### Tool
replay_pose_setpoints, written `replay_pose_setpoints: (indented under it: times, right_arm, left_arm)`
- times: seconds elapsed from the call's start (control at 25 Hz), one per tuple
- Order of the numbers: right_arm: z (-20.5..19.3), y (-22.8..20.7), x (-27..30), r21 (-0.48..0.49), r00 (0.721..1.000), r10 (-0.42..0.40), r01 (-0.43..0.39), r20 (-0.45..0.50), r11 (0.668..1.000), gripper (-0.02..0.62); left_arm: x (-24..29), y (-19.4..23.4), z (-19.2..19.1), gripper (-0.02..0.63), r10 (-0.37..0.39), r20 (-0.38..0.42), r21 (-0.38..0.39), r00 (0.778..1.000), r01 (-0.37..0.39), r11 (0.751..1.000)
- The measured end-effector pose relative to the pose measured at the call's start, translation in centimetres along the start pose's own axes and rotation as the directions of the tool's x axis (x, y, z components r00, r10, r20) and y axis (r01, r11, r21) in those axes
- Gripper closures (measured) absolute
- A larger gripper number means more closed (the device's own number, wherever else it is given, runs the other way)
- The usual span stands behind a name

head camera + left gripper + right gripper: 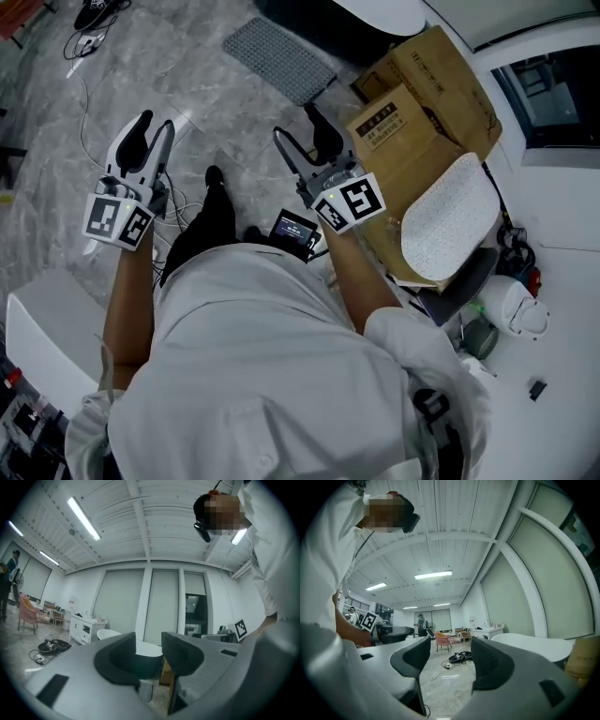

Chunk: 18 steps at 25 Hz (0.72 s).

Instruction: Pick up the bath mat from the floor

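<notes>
On the grey marble floor (187, 84), ahead of the person: bath mat (281, 58), grey, textured, lying flat, one end near the cardboard boxes (422, 103).
Long axis: diagonal in the head view, running from far left to near right.
Bearing from the tools: forward and below both. Its near end lies almost in line with the right gripper (300, 131) and well off to the side of the left gripper (155, 127).
Right gripper: jaws wide apart, nothing between them.
Left gripper: jaws parted and empty; the mat shows far off through the gap.
Both are carried well above the floor, apart from the mat.
Judgement: the right gripper is the nearer. The coming move calls for a reach forward and down to the mat's near short edge.
</notes>
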State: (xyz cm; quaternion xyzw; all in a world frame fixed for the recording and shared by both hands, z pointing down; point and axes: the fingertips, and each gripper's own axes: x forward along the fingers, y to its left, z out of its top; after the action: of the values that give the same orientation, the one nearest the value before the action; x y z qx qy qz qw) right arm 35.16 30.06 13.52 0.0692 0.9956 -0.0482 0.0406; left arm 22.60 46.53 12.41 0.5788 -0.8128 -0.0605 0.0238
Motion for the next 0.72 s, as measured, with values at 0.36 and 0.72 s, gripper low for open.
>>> replay_pose_setpoints:
  times: [0.36, 0.72]
  right_arm:
    - [-0.2, -5.0, 13.1, 0.076, 0.994, 0.085, -0.08, -0.072, 0.994, 0.326]
    - [0.4, -9.2, 23.3, 0.035, 0.991, 0.083, -0.079, -0.102, 0.996, 0.327]
  left_arm:
    - [8.3, 12.9, 3.7, 0.44, -0.022, 0.039, -0.014, 0.999, 0.022, 1.0]
    - [16.7, 24.2, 3.5, 0.44, -0.079, 0.03, -0.076, 0.996, 0.081, 0.994]
